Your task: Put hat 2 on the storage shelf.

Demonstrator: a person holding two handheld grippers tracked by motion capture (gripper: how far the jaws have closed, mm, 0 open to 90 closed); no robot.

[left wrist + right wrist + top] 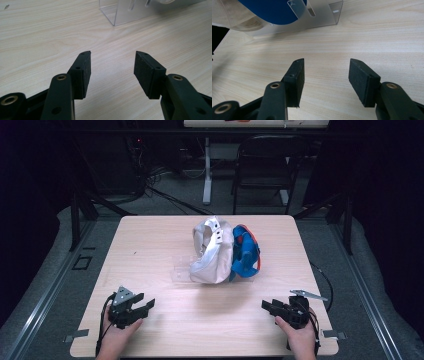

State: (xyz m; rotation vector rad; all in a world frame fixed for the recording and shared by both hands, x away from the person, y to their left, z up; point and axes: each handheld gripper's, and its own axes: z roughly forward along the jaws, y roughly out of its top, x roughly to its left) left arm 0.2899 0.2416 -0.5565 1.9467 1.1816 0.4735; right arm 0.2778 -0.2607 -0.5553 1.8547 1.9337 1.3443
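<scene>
**Caps ahead of both claws, between them, slightly nearer the right**

Two caps are seen standing side by side on a clear plastic stand point(181, 270) near the middle of the table point(150, 245): a white cap point(212, 252) and, touching it, a blue cap point(245, 252). Both are set on edge, with the long axis of each running away from the claws.

The left claw point(145, 302) is held low over the near edge, its jaws spread with nothing between them. From it the caps lie ahead and off toward the other hand; in the left gripper view the corner of the stand point(115, 15) is met well ahead of the pads point(86, 72).

The right claw point(267, 306) is likewise spread and empty. From it the blue cap point(269, 7) lies ahead and toward the other claw, with the white cap point(232, 15) beyond it.

The pair sits between the two claws, and the right claw is judged somewhat the nearer. A forward and inward reach is judged to be what either claw needs, the white cap falling to the left, the blue to the right.
</scene>
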